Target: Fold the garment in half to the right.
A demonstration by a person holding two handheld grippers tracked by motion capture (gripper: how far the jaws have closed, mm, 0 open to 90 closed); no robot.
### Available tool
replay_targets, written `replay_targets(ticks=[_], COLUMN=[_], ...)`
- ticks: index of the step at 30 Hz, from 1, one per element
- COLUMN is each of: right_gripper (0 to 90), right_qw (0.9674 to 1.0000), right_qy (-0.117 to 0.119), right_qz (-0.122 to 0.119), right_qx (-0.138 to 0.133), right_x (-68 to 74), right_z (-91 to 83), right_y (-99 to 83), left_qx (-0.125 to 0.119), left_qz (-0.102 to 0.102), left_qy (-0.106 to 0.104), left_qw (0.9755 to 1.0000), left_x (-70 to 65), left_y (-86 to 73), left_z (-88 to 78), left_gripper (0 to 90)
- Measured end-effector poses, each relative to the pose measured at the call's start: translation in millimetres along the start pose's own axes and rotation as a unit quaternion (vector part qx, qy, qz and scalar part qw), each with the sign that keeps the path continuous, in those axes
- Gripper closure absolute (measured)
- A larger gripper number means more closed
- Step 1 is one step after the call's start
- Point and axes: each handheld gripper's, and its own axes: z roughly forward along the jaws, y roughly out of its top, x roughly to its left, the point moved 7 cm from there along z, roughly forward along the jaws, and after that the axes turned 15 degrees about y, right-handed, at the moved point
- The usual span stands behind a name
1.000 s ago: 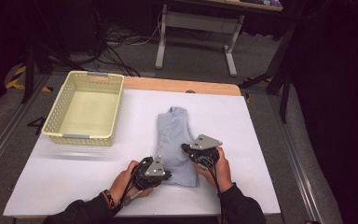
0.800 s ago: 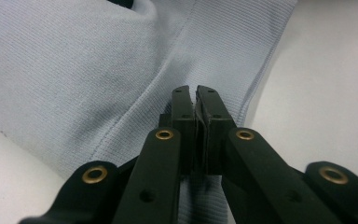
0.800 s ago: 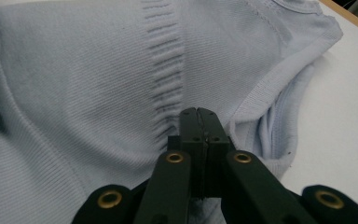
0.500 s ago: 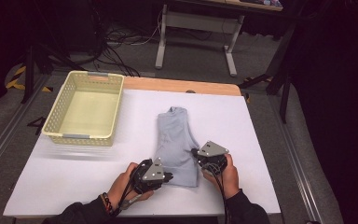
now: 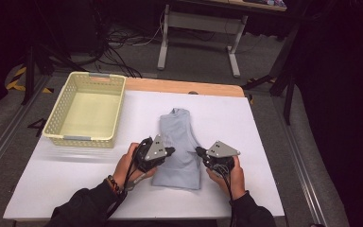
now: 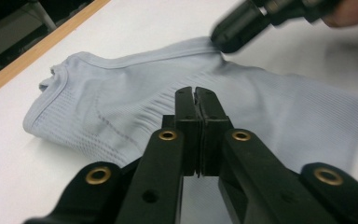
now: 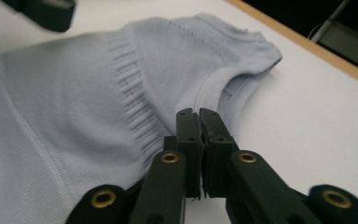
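Note:
A light blue sleeveless knit top (image 5: 179,137) lies flat on the white table, folded lengthwise with its neck at the far end. My left gripper (image 5: 171,152) hovers at the top's left edge with its jaws shut. In the left gripper view its jaws (image 6: 196,93) are pressed together above the cloth (image 6: 112,98), with nothing visible between them. My right gripper (image 5: 199,151) is at the top's right edge, also shut. In the right gripper view its tips (image 7: 196,113) sit over the armhole seam of the top (image 7: 74,93). Each view shows the other gripper (image 6: 228,37) (image 7: 42,11) across the garment.
A pale yellow plastic basket (image 5: 82,138) stands on the table's far left with nothing in it. A wooden strip (image 5: 184,87) runs along the far edge of the white table (image 5: 250,123). Beyond it are desk legs and cables on the floor.
My left gripper has risen and moved away from the person, up to the garment's left edge. My right gripper has shifted slightly to the right. The garment lies as before.

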Motion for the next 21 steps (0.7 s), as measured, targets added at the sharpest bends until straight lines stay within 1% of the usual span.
replay_targets(ticks=[1, 2, 3, 4, 6, 7, 8, 9, 10, 12, 14, 16, 17, 18, 19, 20, 21], right_gripper=[88.0, 87.0, 85.0, 81.5, 74.4, 69.0, 63.7, 62.2, 62.1, 58.1, 56.8, 54.8, 54.8, 55.0, 57.3, 62.3, 63.0], right_qw=[1.0000, 0.9998, 0.9997, 0.9996, 0.9994, 0.9991, 0.9988, 0.9984, 0.9983, 0.9976, 0.9964, 0.9947, 0.9939, 0.9933, 0.9929, 0.9920, 0.9913], right_qy=[0.004, 0.008, 0.003, 0.000, -0.004, -0.010, -0.021, -0.026, -0.023, -0.014, -0.001, 0.010, 0.016, 0.020, 0.023, 0.037, 0.045], right_qz=[0.006, 0.010, 0.013, 0.015, 0.030, 0.037, 0.042, 0.047, 0.052, 0.066, 0.082, 0.099, 0.107, 0.111, 0.114, 0.119, 0.122], right_qx=[0.006, 0.013, 0.022, 0.025, 0.019, 0.018, 0.017, 0.016, 0.015, 0.016, 0.023, 0.025, 0.024, 0.023, 0.022, 0.019, 0.018], right_x=[-0.9, -1.9, -4.1, -6.4, -11.7, -15.1, -18.9, -22.1, -24.0, -26.9, -27.9, -29.8, -30.5, -31.1, -31.4, -30.7, -30.3], right_z=[3.5, 7.0, 9.5, 11.3, 13.0, 13.1, 12.9, 12.8, 13.4, 16.5, 21.1, 24.3, 24.9, 25.2, 25.4, 26.1, 26.5], right_y=[-2.3, -4.8, -7.6, -9.6, -12.4, -13.4, -14.2, -15.0, -15.9, -17.8, -19.3, -19.9, -19.9, -20.0, -20.3, -20.3, -20.4], left_qx=[0.011, 0.021, 0.032, 0.046, 0.069, 0.079, 0.083, 0.081, 0.079, 0.079, 0.076, 0.071, 0.066, 0.061, 0.048, 0.041, 0.029], left_qz=[0.008, 0.006, -0.009, -0.019, -0.030, -0.037, -0.047, -0.061, -0.063, -0.058, -0.056, -0.052, -0.056, -0.061, -0.065, -0.067, -0.068], left_qy=[0.010, 0.013, 0.008, 0.012, 0.024, 0.026, 0.020, 0.013, 0.013, 0.020, 0.025, 0.039, 0.047, 0.049, 0.047, 0.045, 0.038], left_qw=[0.9999, 0.9997, 0.9994, 0.9987, 0.9969, 0.9958, 0.9953, 0.9948, 0.9948, 0.9950, 0.9953, 0.9953, 0.9951, 0.9951, 0.9956, 0.9959, 0.9965], left_x=[2.9, 6.3, 9.4, 13.6, 19.9, 21.4, 22.2, 21.9, 21.9, 20.5, 20.6, 24.7, 27.5, 29.1, 31.4, 32.1, 31.9], left_y=[-1.4, -3.5, -6.2, -10.0, -19.8, -25.2, -29.4, -32.0, -33.4, -34.7, -34.1, -31.9, -30.1, -28.5, -25.3, -23.3, -20.7], left_z=[6.6, 12.8, 18.5, 23.5, 32.2, 35.0, 37.0, 37.9, 38.0, 38.0, 36.9, 32.5, 29.1, 25.7, 18.6, 13.9, 7.3], left_gripper=[89.7, 89.7, 89.7, 89.4, 87.7, 86.6, 85.8, 85.8, 85.8, 85.9, 85.8, 83.1, 80.6, 78.5, 78.4, 77.3, 75.5])
